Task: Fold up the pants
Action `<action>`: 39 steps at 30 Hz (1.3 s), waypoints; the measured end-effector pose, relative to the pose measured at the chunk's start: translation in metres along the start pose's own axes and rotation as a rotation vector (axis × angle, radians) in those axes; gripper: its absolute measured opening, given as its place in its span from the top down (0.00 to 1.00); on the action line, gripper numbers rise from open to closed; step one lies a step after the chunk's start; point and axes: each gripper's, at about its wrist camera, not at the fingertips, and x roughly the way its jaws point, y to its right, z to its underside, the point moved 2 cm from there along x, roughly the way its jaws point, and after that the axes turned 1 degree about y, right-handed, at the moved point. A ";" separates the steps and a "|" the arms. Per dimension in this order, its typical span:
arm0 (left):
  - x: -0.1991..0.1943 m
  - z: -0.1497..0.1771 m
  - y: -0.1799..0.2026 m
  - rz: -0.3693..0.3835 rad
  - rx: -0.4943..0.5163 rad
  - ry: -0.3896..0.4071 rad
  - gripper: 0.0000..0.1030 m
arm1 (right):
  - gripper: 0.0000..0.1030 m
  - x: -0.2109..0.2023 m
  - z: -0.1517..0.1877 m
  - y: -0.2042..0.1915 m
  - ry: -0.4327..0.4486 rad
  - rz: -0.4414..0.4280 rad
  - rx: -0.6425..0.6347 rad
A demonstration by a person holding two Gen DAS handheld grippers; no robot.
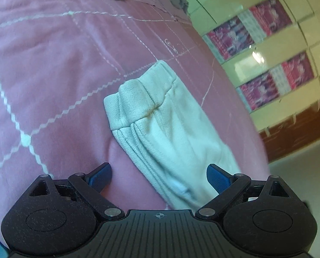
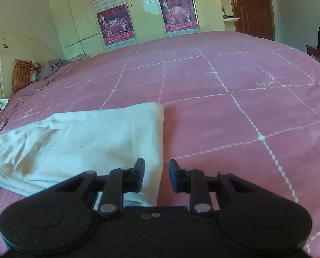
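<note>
White pants (image 2: pixel 78 142) lie folded on the pink bedspread (image 2: pixel 224 107). Left gripper (image 1: pixel 159 177) gapes wide over them — nothing pinched. Right gripper (image 2: pixel 156 175) sits narrowly parted at the folded edge — no grip.

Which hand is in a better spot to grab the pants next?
Probably the left. Its open tool already has the white pants between its fingers. The right tool is open too, narrower, right at the fold edge.
</note>
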 end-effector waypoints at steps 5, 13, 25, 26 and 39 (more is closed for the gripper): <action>0.009 -0.002 -0.024 0.083 -0.171 0.021 0.09 | 0.73 0.006 0.005 0.004 -0.015 0.010 0.022; 0.069 -0.023 -0.005 0.103 -0.007 0.108 0.46 | 0.73 0.005 0.003 0.008 0.004 0.022 0.036; 0.043 -0.041 0.075 0.246 0.188 0.116 0.84 | 0.70 -0.012 -0.016 0.109 0.082 0.267 0.278; 0.039 -0.040 0.104 0.265 0.281 0.108 0.84 | 0.70 -0.013 -0.017 0.114 0.101 0.257 0.296; 0.123 0.119 0.343 0.337 1.025 -0.227 0.84 | 0.67 -0.044 -0.017 0.157 0.284 0.358 0.431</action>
